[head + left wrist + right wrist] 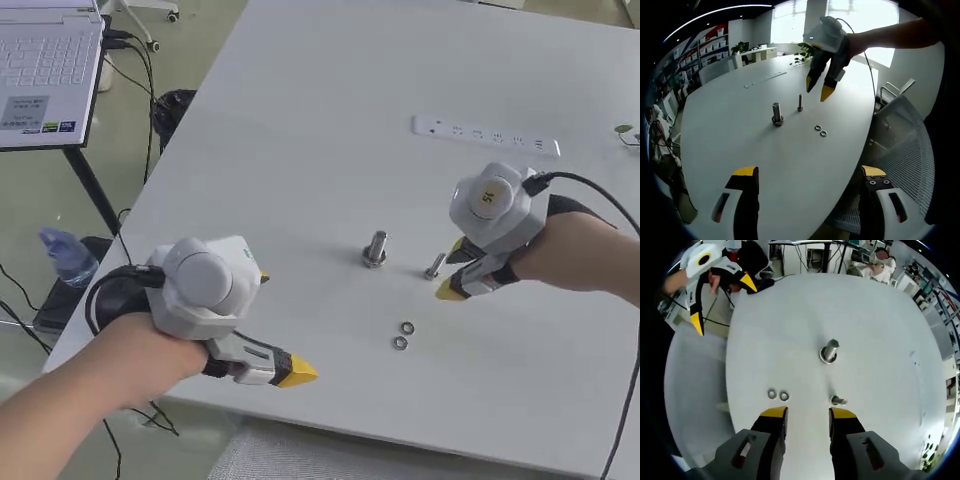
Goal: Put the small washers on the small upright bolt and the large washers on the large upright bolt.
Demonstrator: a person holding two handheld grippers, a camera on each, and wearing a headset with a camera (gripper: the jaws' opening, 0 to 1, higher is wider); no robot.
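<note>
Over the near edge of the white table (300, 150) my left gripper (810, 172) hangs with its jaws spread wide, holding nothing and touching nothing. Further in, my right gripper (808, 413) is parted too, by a narrower gap, and is just as empty. Its yellow tips point down at the tabletop (from the left gripper view they look to be off the surface). The small upright bolt (838, 400) stands just beside the tip of one right jaw, and I cannot tell whether they touch. The large upright bolt (375, 250) stands close by on the far side of the small one from that gripper. Two small washers (407, 328) lie flat, side by side on the table, a little nearer to me than the bolts, between my two grippers.
</note>
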